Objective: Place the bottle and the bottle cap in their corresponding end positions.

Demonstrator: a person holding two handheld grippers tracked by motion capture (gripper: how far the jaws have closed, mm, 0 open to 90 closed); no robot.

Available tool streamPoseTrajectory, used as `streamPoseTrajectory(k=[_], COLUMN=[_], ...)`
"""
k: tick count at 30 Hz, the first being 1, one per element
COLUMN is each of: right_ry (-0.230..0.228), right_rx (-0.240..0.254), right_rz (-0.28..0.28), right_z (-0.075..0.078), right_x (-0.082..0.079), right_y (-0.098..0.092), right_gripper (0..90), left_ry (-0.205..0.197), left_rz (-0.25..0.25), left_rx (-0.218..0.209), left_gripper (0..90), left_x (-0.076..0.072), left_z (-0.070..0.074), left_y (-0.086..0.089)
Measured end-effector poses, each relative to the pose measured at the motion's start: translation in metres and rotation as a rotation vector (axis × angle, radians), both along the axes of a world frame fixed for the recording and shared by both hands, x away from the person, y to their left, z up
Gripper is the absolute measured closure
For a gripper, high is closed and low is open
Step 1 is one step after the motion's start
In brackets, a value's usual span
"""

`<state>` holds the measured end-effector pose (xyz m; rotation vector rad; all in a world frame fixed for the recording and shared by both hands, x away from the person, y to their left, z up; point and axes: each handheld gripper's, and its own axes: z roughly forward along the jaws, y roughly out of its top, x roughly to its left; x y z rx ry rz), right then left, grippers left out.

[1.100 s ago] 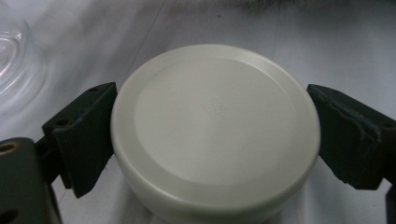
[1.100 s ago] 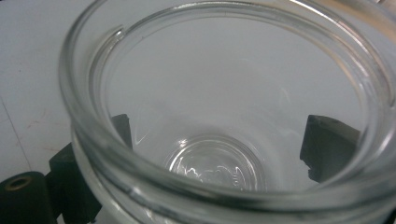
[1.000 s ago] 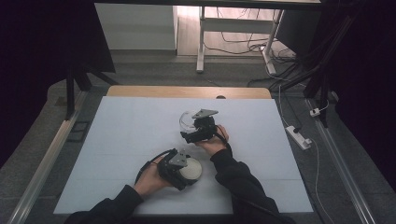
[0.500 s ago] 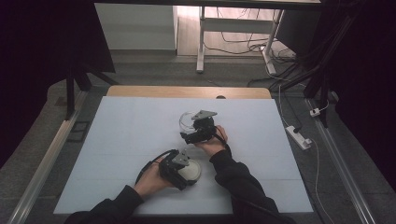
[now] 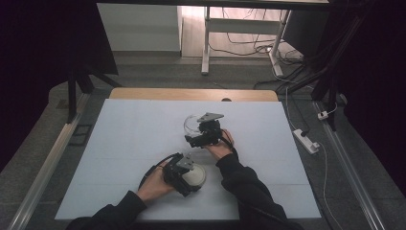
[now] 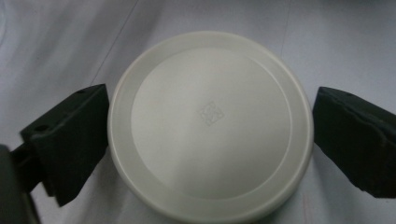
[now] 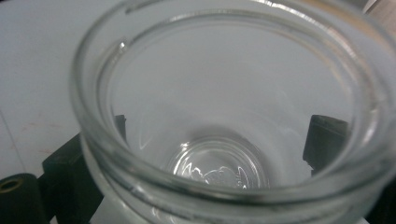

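Table [image 5: 119, 143]: white top, both items sit near its middle, on the person's side. Glass jar [image 5: 192, 124] stands farther out, mouth up and open; the right hand-held gripper [image 5: 203, 133] has it between its jaws, one on each side of the body, looks clamped on it. In the right gripper view the jar [image 7: 224, 116] is empty and its threaded rim faces the camera. White lid [image 5: 195, 176] lies flat on the table, nearer the person and left of the jar, well apart from it. Left hand-held gripper [image 5: 184, 173] straddles the lid [image 6: 210, 126]: jaws wide, left one about touching the rim, right one with a small gap, so not gripped yet. Key relation: lid is round, no long axis, any grip angle works. Left hand is the nearer one; jar lies forward and right of it. My guess: close on lid, lift, carry it over the mouth.
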<state>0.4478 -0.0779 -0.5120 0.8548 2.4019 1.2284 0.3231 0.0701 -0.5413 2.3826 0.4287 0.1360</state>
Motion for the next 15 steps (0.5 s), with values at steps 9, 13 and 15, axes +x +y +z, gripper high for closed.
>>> streamPoseTrajectory(k=[9,13,15], right_ry=[0.004,0.009,0.003], right_rx=[0.031,0.03,0.019], right_rz=[0.014,0.019,0.019], right_z=[0.011,0.013,0.014], right_x=[-0.004,-0.007,-0.009], right_y=[-0.006,-0.008,-0.01], right_gripper=[0.5,0.0,0.0], left_ry=[0.013,0.018,0.018], left_rz=[0.037,0.052,0.06], left_rx=[-0.071,-0.104,-0.111], left_gripper=[0.0,0.0,0.0], left_x=[-0.001,-0.003,-0.005], left_z=[0.01,0.014,0.017], left_y=[0.01,0.016,0.018])
